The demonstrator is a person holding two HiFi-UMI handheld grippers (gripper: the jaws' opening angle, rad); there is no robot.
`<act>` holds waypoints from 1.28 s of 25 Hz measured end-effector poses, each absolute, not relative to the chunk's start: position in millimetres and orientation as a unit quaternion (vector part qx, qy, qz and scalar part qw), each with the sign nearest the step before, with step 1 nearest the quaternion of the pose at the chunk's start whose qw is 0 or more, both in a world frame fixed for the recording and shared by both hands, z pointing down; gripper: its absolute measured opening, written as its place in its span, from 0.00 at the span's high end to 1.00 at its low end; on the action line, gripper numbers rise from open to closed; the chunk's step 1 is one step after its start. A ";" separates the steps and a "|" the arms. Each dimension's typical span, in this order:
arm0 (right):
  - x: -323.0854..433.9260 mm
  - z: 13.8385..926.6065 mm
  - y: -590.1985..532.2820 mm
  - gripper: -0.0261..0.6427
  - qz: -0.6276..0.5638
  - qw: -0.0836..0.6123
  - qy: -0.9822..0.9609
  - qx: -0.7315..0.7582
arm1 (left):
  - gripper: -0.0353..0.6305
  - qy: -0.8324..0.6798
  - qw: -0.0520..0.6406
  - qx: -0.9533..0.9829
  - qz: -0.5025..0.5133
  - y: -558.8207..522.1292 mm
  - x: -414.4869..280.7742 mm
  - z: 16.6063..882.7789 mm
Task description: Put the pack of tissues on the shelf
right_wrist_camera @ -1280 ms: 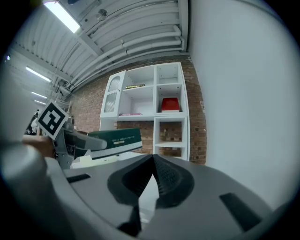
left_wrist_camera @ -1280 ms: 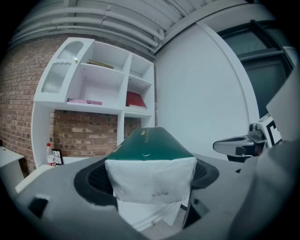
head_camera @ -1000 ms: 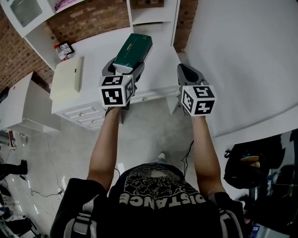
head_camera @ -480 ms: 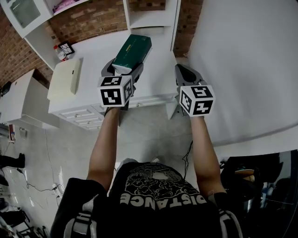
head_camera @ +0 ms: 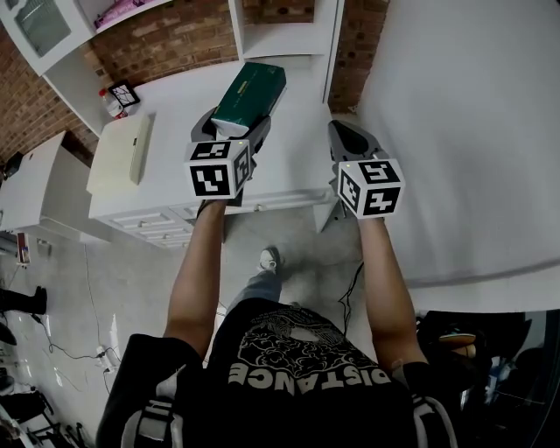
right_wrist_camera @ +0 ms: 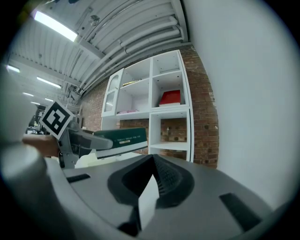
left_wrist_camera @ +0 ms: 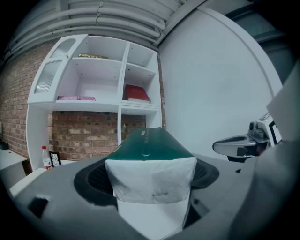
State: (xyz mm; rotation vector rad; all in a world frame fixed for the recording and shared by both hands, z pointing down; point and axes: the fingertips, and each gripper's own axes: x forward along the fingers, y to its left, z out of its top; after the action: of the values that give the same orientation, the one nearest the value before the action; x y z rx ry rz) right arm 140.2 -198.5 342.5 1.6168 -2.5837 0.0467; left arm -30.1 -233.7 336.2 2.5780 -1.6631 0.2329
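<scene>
The pack of tissues (head_camera: 250, 91) is a long dark-green pack with white ends. My left gripper (head_camera: 231, 128) is shut on its near end and holds it level above the white counter (head_camera: 175, 105). In the left gripper view the pack (left_wrist_camera: 150, 145) points toward the white shelf unit (left_wrist_camera: 119, 105) on the brick wall. My right gripper (head_camera: 348, 140) is beside it to the right, shut with nothing in it. The right gripper view shows its jaws (right_wrist_camera: 151, 185) closed, with the pack (right_wrist_camera: 123, 138) off to the left. The shelf unit (head_camera: 282, 24) sits at the top of the head view.
A cream box (head_camera: 118, 156) lies on the counter's left part. A small framed picture and a bottle (head_camera: 121, 94) stand near the brick wall. A red item (left_wrist_camera: 137, 93) fills one upper cubby. A white wall (head_camera: 455, 122) runs along the right.
The person has stepped forward, and a foot now shows on the floor. The counter and shelf have drawn slightly nearer. Both grippers keep their hold and spacing.
</scene>
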 end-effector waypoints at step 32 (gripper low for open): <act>127.3 340.0 -417.4 0.96 0.021 0.075 -0.816 0.572 | 0.29 -0.465 0.028 0.880 0.089 -466.4 -2.3 336.2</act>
State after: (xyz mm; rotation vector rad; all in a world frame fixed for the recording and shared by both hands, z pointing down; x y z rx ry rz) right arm 127.3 -417.4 340.0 1.7159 -2.4492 0.0637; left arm -2.3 -466.4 336.2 2.7172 -1.4356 0.2741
